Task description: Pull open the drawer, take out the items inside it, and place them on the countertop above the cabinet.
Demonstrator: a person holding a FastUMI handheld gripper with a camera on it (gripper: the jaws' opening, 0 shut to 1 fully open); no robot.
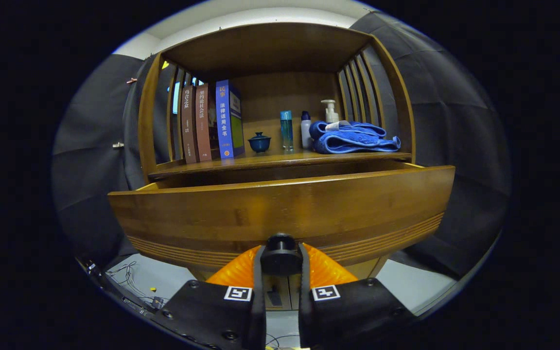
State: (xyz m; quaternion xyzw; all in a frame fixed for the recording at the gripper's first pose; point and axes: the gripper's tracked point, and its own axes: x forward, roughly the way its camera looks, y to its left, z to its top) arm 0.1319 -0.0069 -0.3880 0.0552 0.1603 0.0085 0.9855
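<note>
Gripper view: the gripper is pinching the dark round knob on the front of the wooden drawer, one orange finger pressed to each side of it. The drawer is pulled out from the cabinet; its inside is hidden behind the front panel. On the tabletop above the drawer stand three upright books, a small blue lidded cup, a clear blue bottle, a white bottle with a blue cap and a pump dispenser behind a folded blue towel
</note>
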